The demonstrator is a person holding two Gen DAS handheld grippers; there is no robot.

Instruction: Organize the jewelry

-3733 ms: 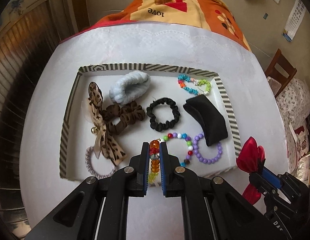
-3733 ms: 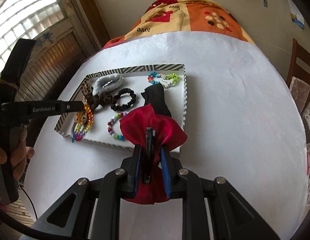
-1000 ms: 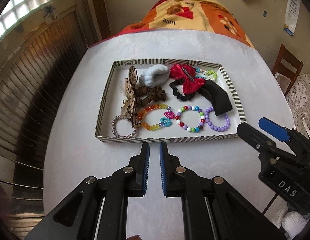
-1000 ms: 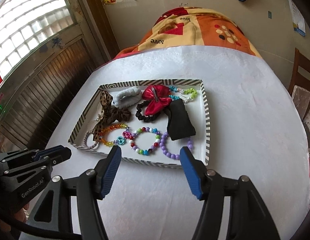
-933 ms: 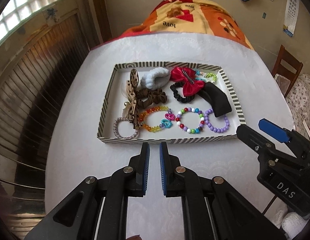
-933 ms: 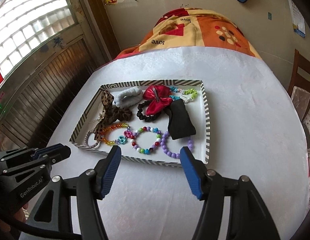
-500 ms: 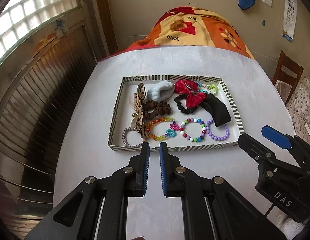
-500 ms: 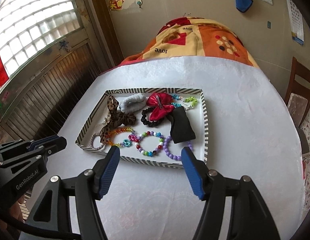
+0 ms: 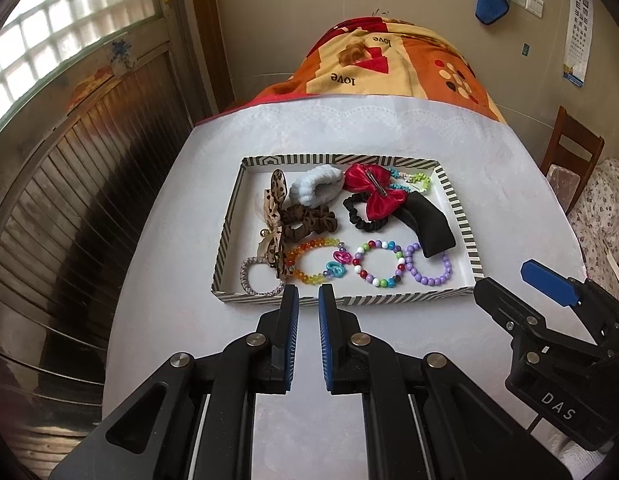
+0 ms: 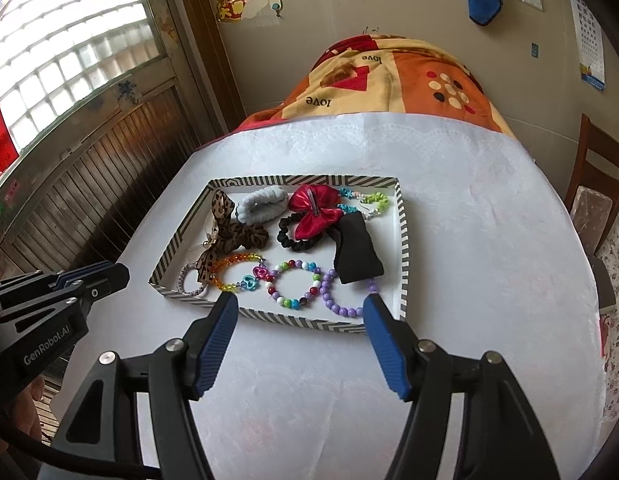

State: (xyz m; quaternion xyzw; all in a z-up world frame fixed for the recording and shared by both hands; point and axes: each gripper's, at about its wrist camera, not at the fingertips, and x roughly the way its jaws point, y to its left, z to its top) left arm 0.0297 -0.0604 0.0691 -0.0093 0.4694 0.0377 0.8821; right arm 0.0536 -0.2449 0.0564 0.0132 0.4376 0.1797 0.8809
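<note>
Grippers level above the white tablecloth (image 9: 509,184), near side of the striped tray (image 9: 225,240) holding the jewelry: left gripper (image 9: 308,300) nearly closed on nothing, right gripper (image 10: 299,308) spread wide and empty, bare cloth all around the tray's rim.
</note>
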